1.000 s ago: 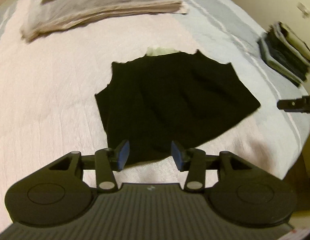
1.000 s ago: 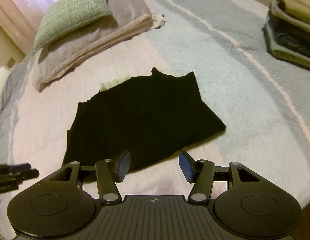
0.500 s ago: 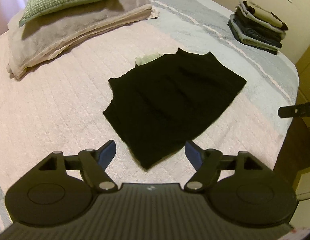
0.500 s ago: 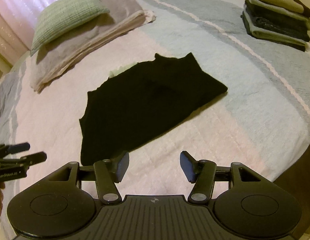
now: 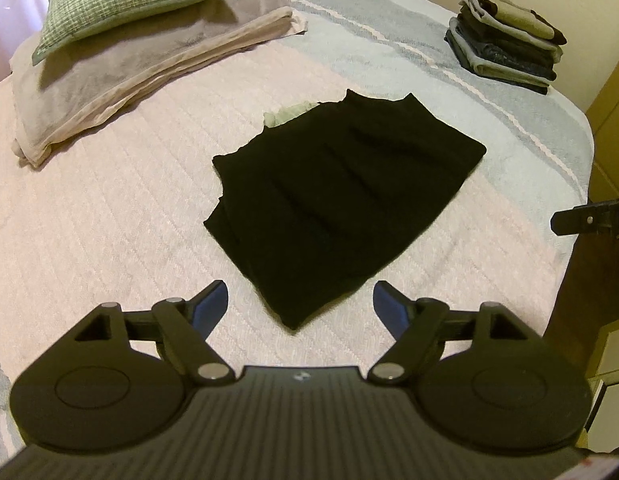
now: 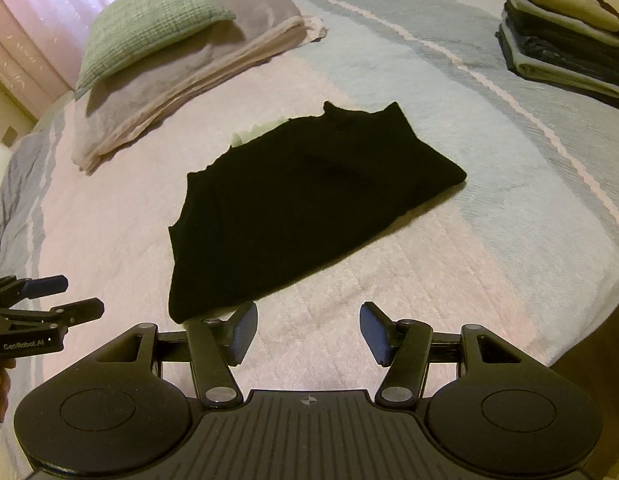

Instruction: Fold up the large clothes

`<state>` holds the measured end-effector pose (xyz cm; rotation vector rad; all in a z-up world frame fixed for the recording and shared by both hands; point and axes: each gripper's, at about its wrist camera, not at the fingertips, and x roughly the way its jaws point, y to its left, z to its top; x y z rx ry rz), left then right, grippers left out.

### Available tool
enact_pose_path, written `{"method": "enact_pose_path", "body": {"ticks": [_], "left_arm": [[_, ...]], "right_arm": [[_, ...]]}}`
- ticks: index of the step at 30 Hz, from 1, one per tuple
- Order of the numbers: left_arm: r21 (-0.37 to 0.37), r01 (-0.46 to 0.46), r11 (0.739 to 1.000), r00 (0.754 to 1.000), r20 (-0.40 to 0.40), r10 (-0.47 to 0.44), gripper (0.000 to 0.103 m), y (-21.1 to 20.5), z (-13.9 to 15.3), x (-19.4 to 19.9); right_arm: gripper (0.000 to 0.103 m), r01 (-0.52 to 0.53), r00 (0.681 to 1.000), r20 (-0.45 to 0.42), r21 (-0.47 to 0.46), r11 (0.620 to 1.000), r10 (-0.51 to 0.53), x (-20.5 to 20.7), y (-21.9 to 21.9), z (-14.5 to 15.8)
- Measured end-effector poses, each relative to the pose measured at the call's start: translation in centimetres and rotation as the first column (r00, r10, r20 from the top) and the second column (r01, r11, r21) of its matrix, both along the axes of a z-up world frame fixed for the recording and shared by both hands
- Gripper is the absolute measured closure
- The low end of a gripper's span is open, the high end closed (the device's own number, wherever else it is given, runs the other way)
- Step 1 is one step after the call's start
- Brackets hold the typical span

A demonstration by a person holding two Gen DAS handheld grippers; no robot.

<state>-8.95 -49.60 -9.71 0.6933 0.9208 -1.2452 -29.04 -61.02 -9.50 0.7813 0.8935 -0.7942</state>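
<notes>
A black garment (image 5: 341, 204) lies folded flat in the middle of the bed, also in the right wrist view (image 6: 305, 204). A bit of pale green cloth (image 5: 287, 114) peeks out at its far edge. My left gripper (image 5: 301, 296) hovers just short of the garment's near corner. It is open, with nothing between its blue pads. My right gripper (image 6: 308, 316) stands open over bare bedspread beside the garment's near edge, holding nothing. The left gripper (image 6: 79, 294) also shows at the left edge of the right wrist view, and a finger of the right gripper (image 5: 581, 218) at the right edge of the left wrist view.
A stack of folded clothes (image 5: 505, 52) sits at the bed's far right corner. A green pillow (image 5: 125, 8) rests on a folded beige blanket (image 5: 149, 76) at the far left. The pink and grey bedspread (image 5: 89, 200) ends at the bed's edge on the right.
Both grippers have drawn back from the black garment, which now looks farther away. The left jaws have spread wider. The garment lies as before.
</notes>
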Motion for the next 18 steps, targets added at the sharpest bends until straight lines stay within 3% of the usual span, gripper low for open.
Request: {"method": "enact_pose_path", "body": {"ticks": [18], "left_arm": [[0.030, -0.103, 0.994, 0.995, -0.012, 0.103, 0.024, -1.1, -1.1, -1.3]], "right_arm": [[0.049, -0.192, 0.981, -0.024, 0.005, 0.981, 0.192, 2.6, -1.5, -2.2]]}}
